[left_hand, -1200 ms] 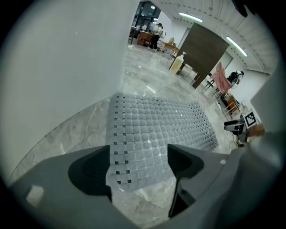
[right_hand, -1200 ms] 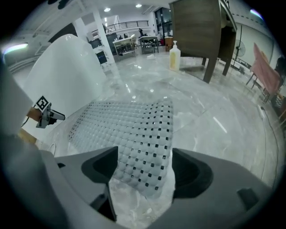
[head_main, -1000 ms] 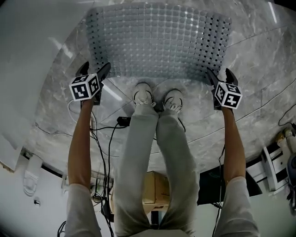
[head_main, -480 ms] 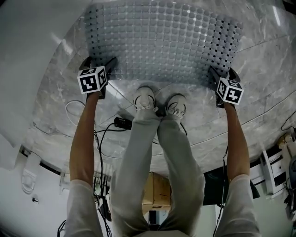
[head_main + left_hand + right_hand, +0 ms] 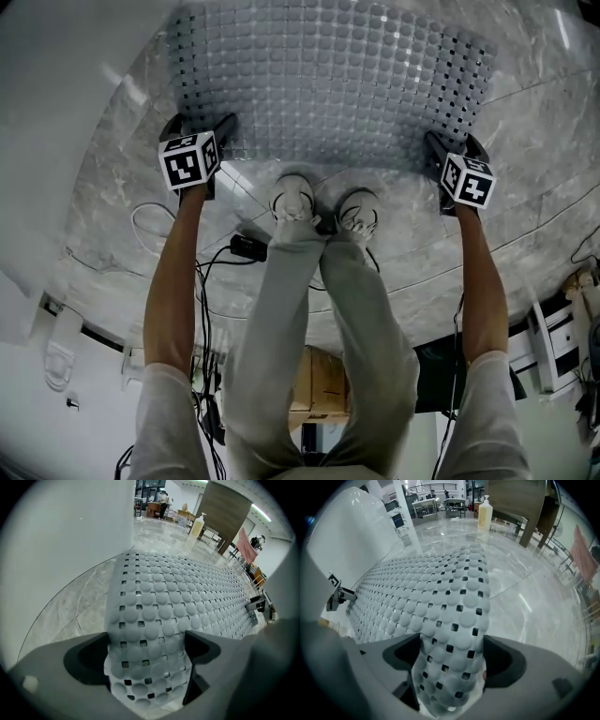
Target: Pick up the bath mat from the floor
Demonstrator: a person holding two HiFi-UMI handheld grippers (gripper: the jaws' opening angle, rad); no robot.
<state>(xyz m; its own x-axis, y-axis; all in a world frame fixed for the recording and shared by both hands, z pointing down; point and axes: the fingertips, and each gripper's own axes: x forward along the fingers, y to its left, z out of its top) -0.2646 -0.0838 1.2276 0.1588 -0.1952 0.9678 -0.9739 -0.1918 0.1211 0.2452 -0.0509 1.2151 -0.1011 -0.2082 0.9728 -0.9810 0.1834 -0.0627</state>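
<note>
On the floor [image 5: 112, 216] ahead, the bath mat [image 5: 328, 80] lies crosswise, each near corner between the just-opened, wide jaws of the left gripper [image 5: 200, 127] and right gripper [image 5: 452, 143], not yet pinched.

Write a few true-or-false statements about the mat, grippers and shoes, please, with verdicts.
The bath mat lies on the floor. True.
The left gripper is shut on the mat. False: its jaws, having just been opening, stand apart astride a near corner.
The right gripper's jaws straddle the other near corner. True; they too have just been opening.
The shoes stand on the mat. False: they stand on the floor beside its near edge.
</note>
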